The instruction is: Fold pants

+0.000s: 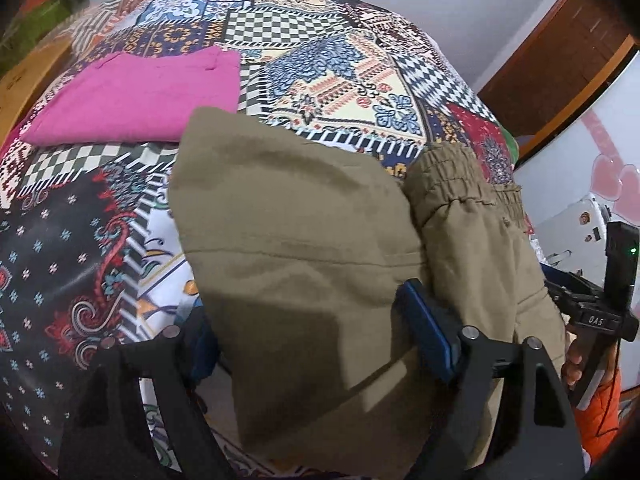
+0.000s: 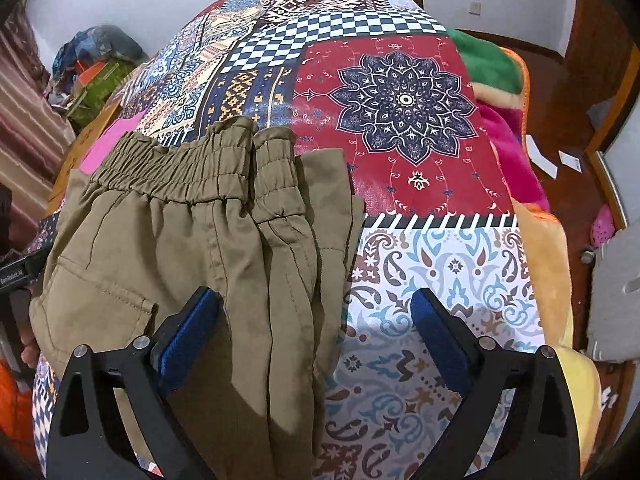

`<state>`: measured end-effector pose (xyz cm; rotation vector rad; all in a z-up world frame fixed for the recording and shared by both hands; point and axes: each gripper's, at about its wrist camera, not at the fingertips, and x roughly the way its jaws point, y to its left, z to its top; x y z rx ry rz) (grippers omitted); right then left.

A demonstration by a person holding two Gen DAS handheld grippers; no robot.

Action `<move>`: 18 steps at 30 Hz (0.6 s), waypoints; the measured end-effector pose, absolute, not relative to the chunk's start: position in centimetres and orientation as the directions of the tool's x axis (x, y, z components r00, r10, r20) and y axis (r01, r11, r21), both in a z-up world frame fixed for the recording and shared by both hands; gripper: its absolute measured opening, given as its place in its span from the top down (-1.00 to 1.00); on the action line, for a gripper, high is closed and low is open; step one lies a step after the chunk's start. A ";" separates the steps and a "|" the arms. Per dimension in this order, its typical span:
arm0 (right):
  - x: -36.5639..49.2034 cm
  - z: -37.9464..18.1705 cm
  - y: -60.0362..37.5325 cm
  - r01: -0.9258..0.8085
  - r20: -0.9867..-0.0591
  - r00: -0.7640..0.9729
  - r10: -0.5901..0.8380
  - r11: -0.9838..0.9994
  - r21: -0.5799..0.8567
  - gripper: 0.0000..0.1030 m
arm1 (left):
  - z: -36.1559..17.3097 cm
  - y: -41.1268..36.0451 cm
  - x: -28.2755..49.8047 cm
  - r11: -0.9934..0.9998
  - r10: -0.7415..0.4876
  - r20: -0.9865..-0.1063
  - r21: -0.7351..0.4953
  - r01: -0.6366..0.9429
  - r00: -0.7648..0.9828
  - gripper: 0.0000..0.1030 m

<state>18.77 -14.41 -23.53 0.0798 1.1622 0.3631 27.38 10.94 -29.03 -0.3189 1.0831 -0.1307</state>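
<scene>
Olive-brown pants (image 1: 296, 240) lie folded on a patchwork bedspread (image 1: 320, 64); their elastic waistband (image 2: 192, 172) shows in the right wrist view. My left gripper (image 1: 304, 332) is open, its fingers wide apart around the folded leg part, the left finger partly hidden under cloth. My right gripper (image 2: 316, 332) is open at the pants' (image 2: 180, 256) right edge: its left finger (image 2: 188, 336) rests on the cloth and its right finger (image 2: 440, 344) is over bare bedspread (image 2: 400, 100). The right gripper also shows in the left wrist view (image 1: 600, 300).
A folded pink garment (image 1: 136, 96) lies on the bed behind the olive pants. Colourful fleece blankets (image 2: 512, 92) hang off the bed's right side. Cluttered boxes and bags (image 2: 92, 68) stand at the far left. A wooden door (image 1: 560, 52) is at the right.
</scene>
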 end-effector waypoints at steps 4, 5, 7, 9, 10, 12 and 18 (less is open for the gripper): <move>18.7 -23.3 -13.8 -0.269 -0.878 0.340 0.338 0.929 0.253 -0.57 | -28.7 10.9 27.6 0.935 -0.291 -0.832 -0.352 -0.043 0.472 -0.17; 18.7 -23.3 -13.8 -0.276 -0.873 0.332 0.357 0.922 0.272 -0.46 | -28.6 10.8 27.6 0.933 -0.298 -0.829 -0.357 -0.037 0.474 -0.04; 18.7 -23.1 -13.7 -0.290 -0.860 0.304 0.409 0.900 0.325 -0.11 | -28.3 10.4 27.4 0.933 -0.304 -0.826 -0.359 -0.027 0.475 0.13; 18.5 -22.9 -13.6 -0.291 -0.857 0.304 0.416 0.897 0.333 -0.07 | -28.1 10.1 27.3 0.933 -0.308 -0.826 -0.360 -0.020 0.472 0.27; 18.4 -22.8 -13.5 -0.292 -0.856 0.309 0.415 0.898 0.330 -0.05 | -28.0 10.0 27.2 0.932 -0.313 -0.825 -0.363 -0.017 0.471 0.37; 18.3 -22.6 -13.6 -0.283 -0.856 0.306 0.418 0.898 0.337 -0.05 | -27.8 9.9 26.9 0.930 -0.318 -0.825 -0.366 -0.014 0.467 0.40; 17.3 -22.5 -14.8 -0.264 -0.850 0.250 0.463 0.878 0.400 -0.10 | -28.0 10.3 25.8 0.923 -0.335 -0.825 -0.384 -0.015 0.455 0.40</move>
